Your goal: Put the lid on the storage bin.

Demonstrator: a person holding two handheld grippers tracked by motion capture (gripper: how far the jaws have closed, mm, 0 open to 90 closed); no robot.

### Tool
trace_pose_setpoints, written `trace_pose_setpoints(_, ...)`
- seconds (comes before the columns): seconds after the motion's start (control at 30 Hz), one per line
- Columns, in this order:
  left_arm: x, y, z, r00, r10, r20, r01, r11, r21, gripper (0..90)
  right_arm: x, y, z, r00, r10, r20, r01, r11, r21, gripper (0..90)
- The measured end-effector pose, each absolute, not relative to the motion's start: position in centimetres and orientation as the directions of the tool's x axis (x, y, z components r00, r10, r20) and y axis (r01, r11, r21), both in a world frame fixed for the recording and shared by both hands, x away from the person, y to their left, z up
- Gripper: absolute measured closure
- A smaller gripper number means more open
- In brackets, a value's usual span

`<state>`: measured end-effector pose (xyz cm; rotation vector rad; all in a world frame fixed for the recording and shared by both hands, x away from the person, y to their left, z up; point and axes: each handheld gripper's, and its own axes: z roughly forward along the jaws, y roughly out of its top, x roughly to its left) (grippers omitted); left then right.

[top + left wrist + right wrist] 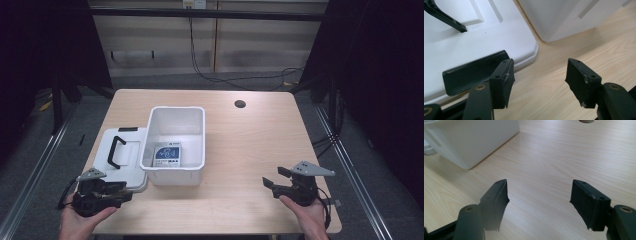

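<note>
1. Bin point(175, 142) sits open left of the table's point(260, 150) centre, a blue-and-white packet point(168, 156) inside.
2. Lid point(122, 155) lies off, touching the bin's left side near the table's left edge.
3. I judge that closing remains.
4. Left gripper point(102, 192) hovers at the lid's near corner, jaws spread, empty.
5. Right gripper point(295, 187) idles near the front right corner, jaws spread, empty.

Your surface point(250, 145) is pale wood-grain laminate, smooth with a low sheen. The bin point(176, 145) is white plastic, smooth and semi-gloss. Its lid point(122, 155) is the same white plastic, and the lid's latch point(474, 72) is glossy black plastic. Jaw pads on your left hand-held gripper point(541, 75) look like matt black rubber, with scuffed, ragged edges.
</note>
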<state>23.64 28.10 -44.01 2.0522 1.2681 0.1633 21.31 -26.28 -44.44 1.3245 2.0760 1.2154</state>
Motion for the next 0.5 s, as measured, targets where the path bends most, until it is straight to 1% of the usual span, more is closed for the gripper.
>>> trace_pose_setpoints(0.03, 23.7, 28.1, -44.0, 0.504, 0.825, -0.258, 0.739, -0.257, 0.622, 39.6, 21.3, -26.2, -44.4, -0.476, 0.87, 0.128, 0.534, 0.17, 0.828, 29.7)
trace_pose_setpoints(0.07, 23.7, 28.3, -43.8, 0.486, 0.823, -0.294, 0.755, -0.225, 0.616, 40.0, 21.2, -26.2, -44.4, -0.471, 0.872, 0.13, 0.535, 0.166, 0.828, 29.9)
trace_pose_setpoints(0.1, 23.8, 28.3, -43.7, 0.482, 0.818, -0.313, 0.76, -0.212, 0.615, 42.8, 21.1, -26.2, -44.3, -0.461, 0.876, 0.143, 0.548, 0.154, 0.823, 31.6)
trace_pose_setpoints(0.2, 23.8, 28.5, -43.5, 0.488, 0.81, -0.325, 0.761, -0.213, 0.613, 48.2, 21.1, -26.2, -44.4, -0.47, 0.868, 0.162, 0.561, 0.153, 0.813, 30.6)
trace_pose_setpoints(0.27, 23.9, 28.8, -43.4, 0.471, 0.824, -0.314, 0.765, -0.204, 0.611, 48.8, 21.0, -26.2, -44.3, -0.472, 0.866, 0.166, 0.56, 0.148, 0.815, 30.7)
trace_pose_setpoints(0.43, 24.2, 29.4, -42.8, 0.481, 0.813, -0.328, 0.758, -0.199, 0.621, 46.8, 20.8, -26.1, -44.2, -0.472, 0.867, 0.159, 0.551, 0.149, 0.821, 30.7)
trace_pose_setpoints(0.5, 24.3, 29.7, -42.4, 0.484, 0.816, -0.317, 0.754, -0.205, 0.625, 46.1, 20.8, -26.0, -44.1, -0.479, 0.863, 0.163, 0.551, 0.151, 0.82, 30.7)
